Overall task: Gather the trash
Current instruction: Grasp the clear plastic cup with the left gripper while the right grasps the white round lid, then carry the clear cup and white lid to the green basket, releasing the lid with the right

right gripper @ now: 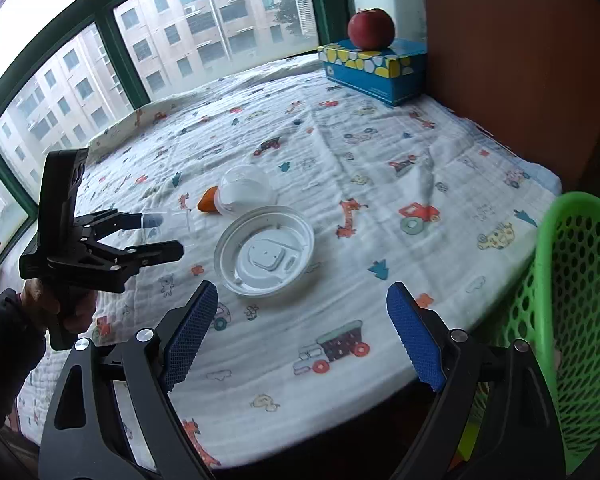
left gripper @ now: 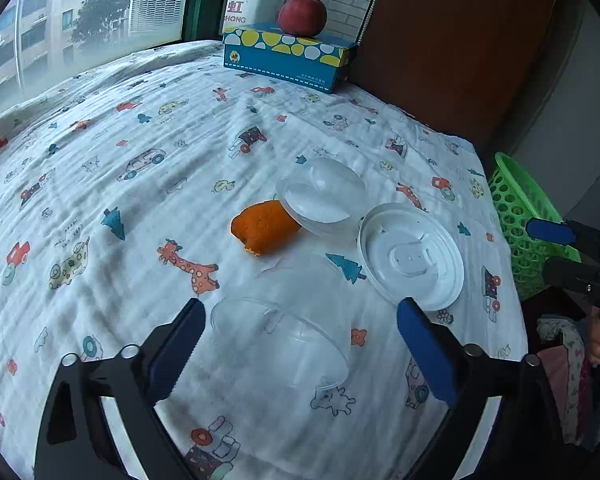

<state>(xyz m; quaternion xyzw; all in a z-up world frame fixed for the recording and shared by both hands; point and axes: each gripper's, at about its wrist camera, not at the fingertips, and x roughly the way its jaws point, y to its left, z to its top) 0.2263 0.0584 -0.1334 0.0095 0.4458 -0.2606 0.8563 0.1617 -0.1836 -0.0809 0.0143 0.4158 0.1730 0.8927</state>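
Printed cloth covering the worktop (left gripper: pixel 140 128) fills both views; green basket (right gripper: pixel 580 300) stands at lower right of the right wrist view, beside the edge. Left hand-held gripper (left gripper: pixel 300 334), fingers spread, brackets a clear plastic cup (left gripper: pixel 284 316) lying on its side at lower centre. White lid (left gripper: pixel 410 256), a clear domed lid (left gripper: pixel 324 196) and orange peel (left gripper: pixel 262 226) lie just beyond. Right hand-held gripper (right gripper: pixel 300 338) hangs spread and empty. Close gently across the cup's wall; thin plastic likely buckles or slips.
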